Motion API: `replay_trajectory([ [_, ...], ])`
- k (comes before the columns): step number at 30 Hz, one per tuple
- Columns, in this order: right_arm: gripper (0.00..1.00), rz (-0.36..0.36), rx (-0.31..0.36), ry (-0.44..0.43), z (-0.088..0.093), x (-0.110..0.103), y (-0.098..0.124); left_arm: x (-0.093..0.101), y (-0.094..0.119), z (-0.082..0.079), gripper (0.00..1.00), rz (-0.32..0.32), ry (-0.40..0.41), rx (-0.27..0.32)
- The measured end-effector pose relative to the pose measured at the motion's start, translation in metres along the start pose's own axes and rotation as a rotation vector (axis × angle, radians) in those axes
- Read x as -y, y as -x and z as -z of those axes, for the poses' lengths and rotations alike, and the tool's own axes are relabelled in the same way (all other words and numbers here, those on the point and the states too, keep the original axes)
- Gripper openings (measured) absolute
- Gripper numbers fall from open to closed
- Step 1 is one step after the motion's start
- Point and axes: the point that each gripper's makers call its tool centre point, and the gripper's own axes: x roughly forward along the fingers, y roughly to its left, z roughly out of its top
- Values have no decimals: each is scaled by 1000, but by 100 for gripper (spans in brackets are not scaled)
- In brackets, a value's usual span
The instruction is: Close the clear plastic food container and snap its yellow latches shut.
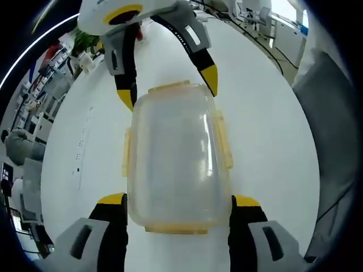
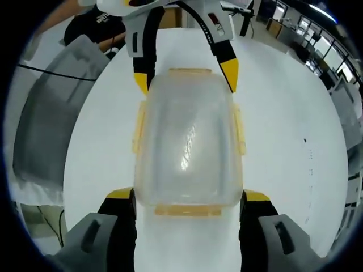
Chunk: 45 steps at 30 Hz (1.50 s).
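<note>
Left gripper [image 1: 178, 203] and right gripper [image 2: 189, 198] spread, straddling one lidded container [image 1: 173, 156]; four yellow latches [image 1: 224, 139].

The container [image 1: 173, 156] is a clear, rounded-rectangular plastic box with its lid on, lying flat on the white counter [image 1: 266, 130]. Yellow latches [image 1: 226, 139] run along all four sides. The long-side latches stick outward from the rim; whether the end ones are snapped down cannot be told. The inside looks hazy and empty.
</note>
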Motion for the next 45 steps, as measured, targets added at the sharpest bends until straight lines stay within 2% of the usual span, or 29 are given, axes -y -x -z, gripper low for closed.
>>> replay_trajectory([
  [3,71,2,10,5,-2,7,-1,-5,0,3,69,-2,1,0],
  [8,71,13,-11,11,-4,22,-2,-20,-3,6,69,4,-5,-9],
  [11,72,12,-17,35,-3,30,-3,-23,-8,9,72,38,38,-17],
  [13,72,16,-27,35,-3,36,-3,-32,-10,9,72,25,1,-7],
  [17,72,32,-4,24,-4,47,-4,-45,-13,14,72,15,-16,-31],
  [24,73,64,-6,29,-2,61,-5,-65,-17,17,72,17,-32,-46],
  [31,73,78,-8,28,-3,67,-5,-70,-19,18,72,14,-43,-44],
  [37,73,108,-3,6,-3,68,-5,-74,-15,17,69,-37,-82,-58],
  [38,73,114,3,12,-3,68,-4,-74,-14,16,68,-44,-66,-54],
  [39,73,129,19,10,-4,68,-3,-70,-13,8,67,-35,-32,-14],
  [41,79,150,87,-66,-13,69,-1,-68,-10,4,71,-33,4,-2],
  [43,100,141,172,-112,-26,68,3,-76,-8,6,81,-91,43,-29],
  [45,95,157,179,-99,-27,68,10,-78,-7,4,94,-125,68,-25],
])
